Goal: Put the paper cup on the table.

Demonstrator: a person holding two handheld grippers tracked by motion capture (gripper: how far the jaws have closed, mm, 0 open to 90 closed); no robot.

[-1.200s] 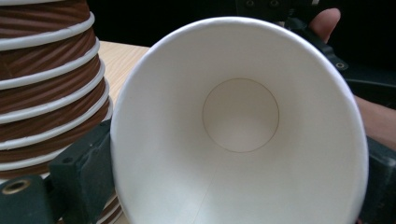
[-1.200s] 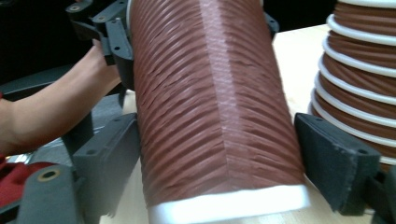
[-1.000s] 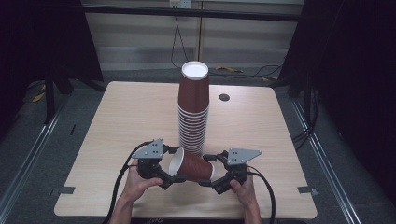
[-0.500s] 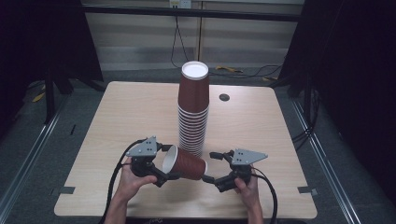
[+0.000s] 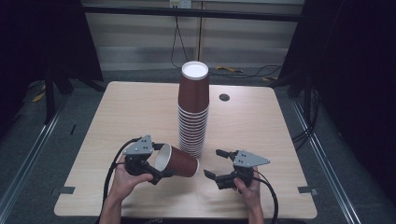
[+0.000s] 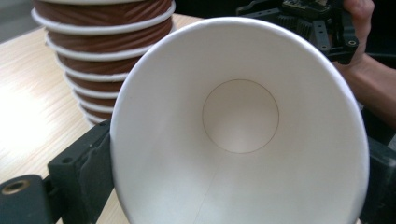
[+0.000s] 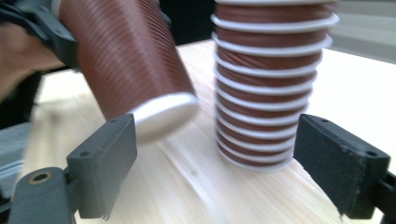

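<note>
— How do our hands sit?
— Low at the bench's near edge: our left tool is clenched on a brown paper cup, tipped on its side, mouth toward us.
— And the right tool?
— Released, jaws wide, nothing between them. The cup hangs just left of it, beside the tall cup stack.

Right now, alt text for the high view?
The left gripper holds a brown paper cup on its side by the rim, base towards the open right gripper. Behind them a tall stack of upturned cups stands on the wooden table.
</note>
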